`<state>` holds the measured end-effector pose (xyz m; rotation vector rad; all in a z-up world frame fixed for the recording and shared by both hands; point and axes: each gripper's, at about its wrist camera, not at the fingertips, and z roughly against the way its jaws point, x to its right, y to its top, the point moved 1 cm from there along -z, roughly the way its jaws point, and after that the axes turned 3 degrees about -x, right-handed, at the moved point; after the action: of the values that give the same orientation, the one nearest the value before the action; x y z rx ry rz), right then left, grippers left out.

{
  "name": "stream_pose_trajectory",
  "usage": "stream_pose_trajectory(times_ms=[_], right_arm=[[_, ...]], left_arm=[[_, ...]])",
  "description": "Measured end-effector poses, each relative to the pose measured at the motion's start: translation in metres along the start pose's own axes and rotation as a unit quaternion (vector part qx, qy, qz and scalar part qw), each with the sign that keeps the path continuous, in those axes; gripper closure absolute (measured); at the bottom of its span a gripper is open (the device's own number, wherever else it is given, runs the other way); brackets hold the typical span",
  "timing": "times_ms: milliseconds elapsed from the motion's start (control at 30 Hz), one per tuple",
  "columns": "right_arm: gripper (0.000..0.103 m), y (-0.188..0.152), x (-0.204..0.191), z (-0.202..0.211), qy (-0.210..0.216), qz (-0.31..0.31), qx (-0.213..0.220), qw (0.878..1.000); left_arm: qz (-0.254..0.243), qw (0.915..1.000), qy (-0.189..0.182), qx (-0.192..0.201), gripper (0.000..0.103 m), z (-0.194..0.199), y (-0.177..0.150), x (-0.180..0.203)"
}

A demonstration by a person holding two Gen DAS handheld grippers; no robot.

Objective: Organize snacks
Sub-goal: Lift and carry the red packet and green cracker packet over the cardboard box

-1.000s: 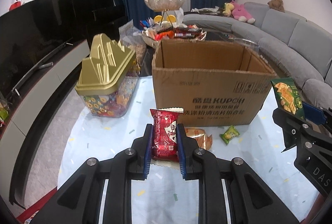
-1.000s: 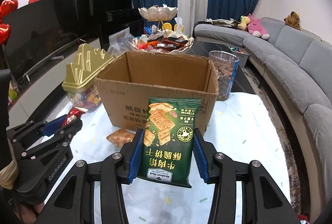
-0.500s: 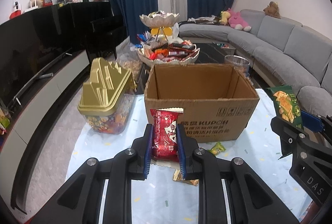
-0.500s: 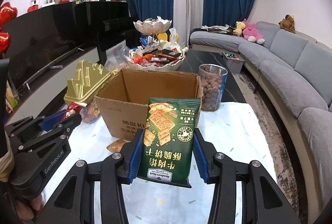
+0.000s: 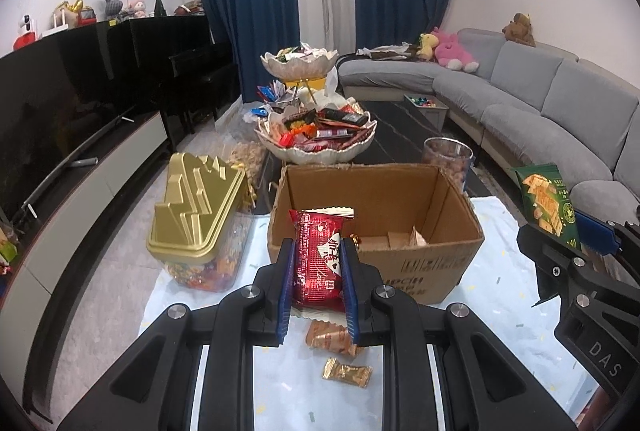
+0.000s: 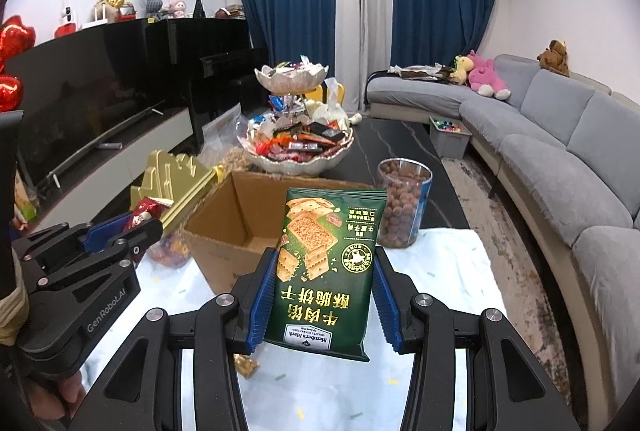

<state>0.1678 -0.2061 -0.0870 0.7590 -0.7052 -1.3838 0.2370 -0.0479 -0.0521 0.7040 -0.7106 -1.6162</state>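
The left claw (image 5: pixel 318 285) is clenched on a red snack packet (image 5: pixel 319 257), which stands upright between its blue pads, raised above the surface (image 5: pixel 500 319) and just in front of the near wall of the open cardboard box (image 5: pixel 376 223). The right claw (image 6: pixel 320 301) is clenched on a green cracker bag (image 6: pixel 326 271), held upright with its print upside down, also clear of the surface and near the box's front right corner. From the left wrist view the bag and the right claw appear at the far right, beside the box. The box stands on the pale speckled cloth that covers the surface; a few small items lie on its floor, too small to identify. Left of the box sits a clear candy jar with a gold stepped lid (image 5: pixel 196 211). Beneath the left claw two small wrapped snacks lie on the cloth: an orange packet (image 5: pixel 330 337) and a gold wrapped candy (image 5: pixel 347 373). Behind the box a two-tier shell-shaped bowl (image 5: pixel 316 147) is heaped with wrapped sweets, and a clear tub of brown balls (image 6: pixel 404 207) stands to the box's right.
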Motion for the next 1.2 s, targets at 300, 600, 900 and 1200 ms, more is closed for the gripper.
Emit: stream_pose_trajectory(times_ms=[300,600,900,1200], right_arm=[[0.056,0.019,0.000,-0.007,0.008,-0.001,0.009,1.000],[0.056,0.037,-0.003,-0.020,0.015,0.003,0.013,1.000],[0.056,0.052,0.005,-0.042,0.015,0.003,0.005,1.000],[0.056,0.060,0.006,-0.070,0.025,0.010,-0.017,0.999]], left_arm=[[-0.005,1.0000,-0.007,-0.001,0.081,-0.009,0.023,-0.002],[-0.008,0.9998,-0.017,-0.004,0.081,-0.024,0.042,-0.005],[-0.016,0.9994,-0.030,-0.010,0.081,-0.047,0.055,-0.003],[-0.022,0.9989,-0.038,-0.018,0.081,-0.071,0.065,-0.002]])
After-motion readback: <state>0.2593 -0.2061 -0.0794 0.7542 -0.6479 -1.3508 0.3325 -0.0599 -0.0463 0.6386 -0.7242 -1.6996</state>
